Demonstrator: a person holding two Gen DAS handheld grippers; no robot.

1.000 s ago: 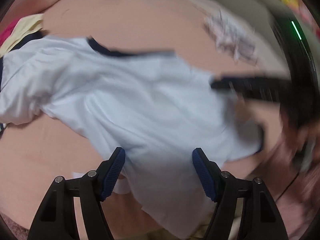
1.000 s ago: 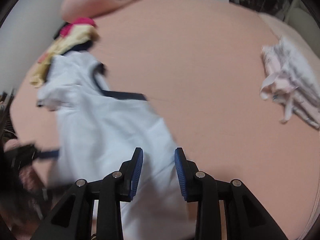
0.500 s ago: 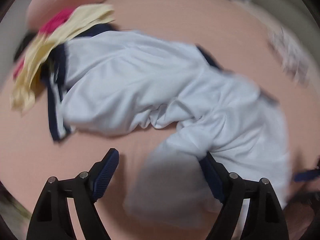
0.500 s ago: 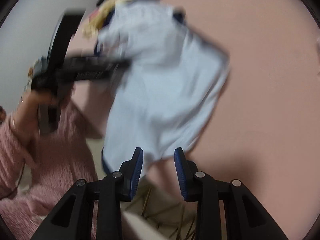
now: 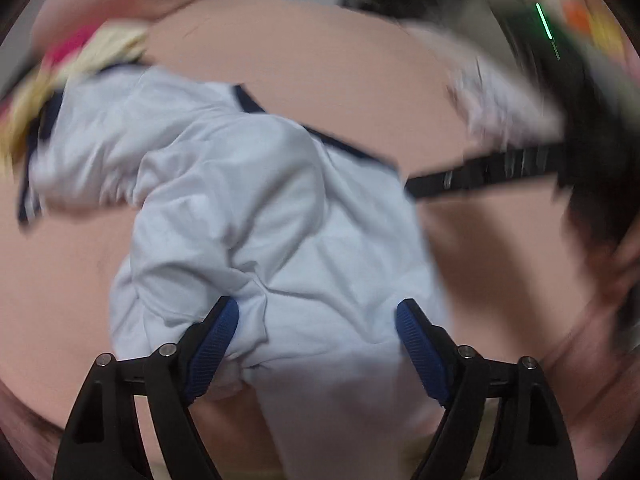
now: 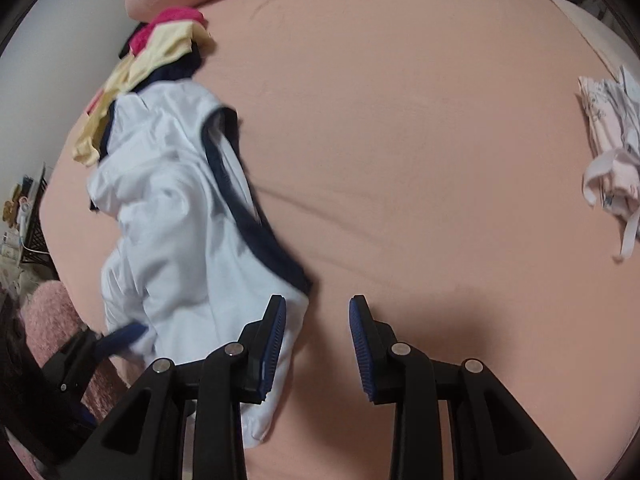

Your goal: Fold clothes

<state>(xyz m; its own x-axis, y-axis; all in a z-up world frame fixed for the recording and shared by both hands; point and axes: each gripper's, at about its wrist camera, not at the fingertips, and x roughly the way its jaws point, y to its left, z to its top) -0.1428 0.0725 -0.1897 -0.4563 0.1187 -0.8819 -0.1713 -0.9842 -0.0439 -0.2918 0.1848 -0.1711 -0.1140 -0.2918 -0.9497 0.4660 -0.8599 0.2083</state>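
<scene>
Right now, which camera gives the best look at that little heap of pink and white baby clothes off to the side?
The right wrist view: the pink and white baby clothes sit sharp and unobstructed at its right edge on the bed. The left wrist view shows them only as a motion-blurred smear at upper right.

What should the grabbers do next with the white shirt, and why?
Probably close the left gripper on the shirt. It is open, with bunched cloth lying between its fingers, so nothing is held yet. The right gripper is open too, its left finger over the shirt's edge. The shirt lies crumpled on the bed and needs spreading flat before folding.
</scene>
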